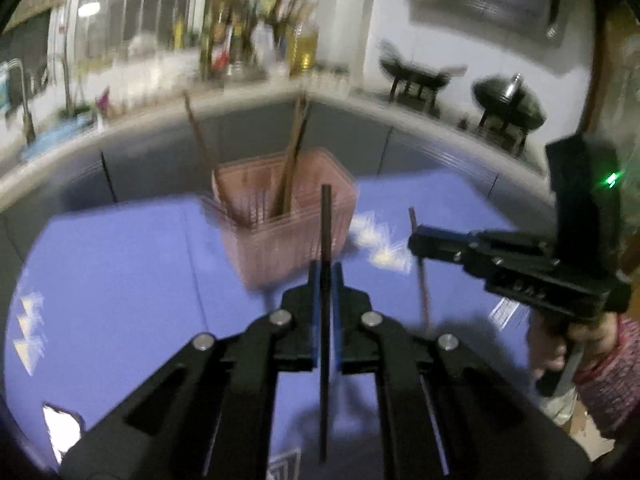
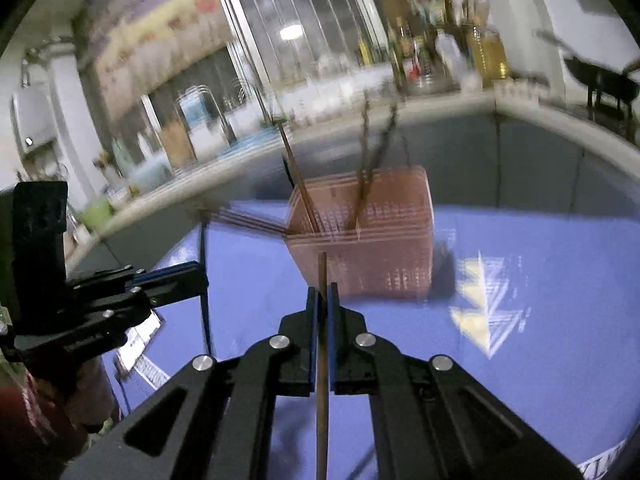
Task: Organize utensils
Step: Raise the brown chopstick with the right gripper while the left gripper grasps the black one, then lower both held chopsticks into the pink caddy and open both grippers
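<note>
A pink slotted basket (image 1: 288,216) stands on the blue table (image 1: 120,260), with a few brown chopsticks (image 1: 294,152) leaning in it. My left gripper (image 1: 326,270) is shut on a dark chopstick (image 1: 326,220), held upright above the table just before the basket. My right gripper (image 2: 323,292) is shut on a brown chopstick (image 2: 322,400), also upright and near the basket (image 2: 372,240). Each wrist view shows the other gripper off to the side: the right gripper (image 1: 416,240) with its brown stick (image 1: 422,292), the left gripper (image 2: 202,276) with its dark stick (image 2: 206,312).
A grey counter (image 1: 360,104) curves behind the table, with bottles (image 1: 304,48), jars and two dark wok-like pans (image 1: 508,100). White triangle prints (image 2: 488,304) mark the blue table cover. A person's hand in a red patterned sleeve (image 1: 608,360) holds the right gripper.
</note>
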Demonstrator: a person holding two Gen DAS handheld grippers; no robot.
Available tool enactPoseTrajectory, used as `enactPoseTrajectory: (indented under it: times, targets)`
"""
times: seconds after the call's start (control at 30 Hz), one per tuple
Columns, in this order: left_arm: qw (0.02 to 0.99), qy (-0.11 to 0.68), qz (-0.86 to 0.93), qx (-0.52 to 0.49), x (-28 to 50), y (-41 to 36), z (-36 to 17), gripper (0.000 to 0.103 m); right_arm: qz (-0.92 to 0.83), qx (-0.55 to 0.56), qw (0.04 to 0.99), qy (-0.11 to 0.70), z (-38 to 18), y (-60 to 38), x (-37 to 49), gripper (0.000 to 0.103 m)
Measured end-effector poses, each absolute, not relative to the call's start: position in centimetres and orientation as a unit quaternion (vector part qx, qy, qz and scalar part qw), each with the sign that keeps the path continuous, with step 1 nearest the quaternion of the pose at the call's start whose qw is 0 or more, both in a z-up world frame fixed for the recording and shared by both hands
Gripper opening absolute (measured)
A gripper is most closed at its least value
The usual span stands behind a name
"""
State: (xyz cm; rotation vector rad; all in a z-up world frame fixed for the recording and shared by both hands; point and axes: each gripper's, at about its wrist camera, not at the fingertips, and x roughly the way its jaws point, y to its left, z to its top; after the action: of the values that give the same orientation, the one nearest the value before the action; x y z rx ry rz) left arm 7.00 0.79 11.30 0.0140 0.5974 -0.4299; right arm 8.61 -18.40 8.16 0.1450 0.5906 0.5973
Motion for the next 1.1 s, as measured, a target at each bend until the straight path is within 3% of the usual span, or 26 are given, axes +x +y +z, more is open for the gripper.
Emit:
enactPoseTrajectory:
  times: [0.3, 0.43, 0.67, 0.97, 1.1]
  targets:
    - [0.968, 0.163, -0.193, 0.001, 9.9, 0.5, 23.6, 0.005, 0.267, 0.067, 0.947, 0.166, 19.7, -18.0, 12.7, 0.004]
    - [0.976, 0.156, -0.155, 0.004, 13.1, 0.8, 26.0, 0.005, 0.254, 0.061, 0.956, 0.136, 22.4, -16.8, 16.1, 0.004]
    - [0.976, 0.188, -0.113, 0.020, 19.3, 0.3, 23.3, 0.005, 0.240, 0.052, 0.962, 0.118, 20.2, -14.5, 21.2, 0.004]
    - [0.964, 0.244, -0.096, 0.053, 21.4, -0.6, 16.8, 0.005, 0.262, 0.055, 0.944, 0.194, 12.5, -12.9, 22.5, 0.005]
    - [0.955, 0.276, -0.079, 0.067, 21.1, -0.8, 15.5, 0.011, 0.261, 0.066, 0.936, 0.226, 12.1, -13.0, 22.3, 0.014]
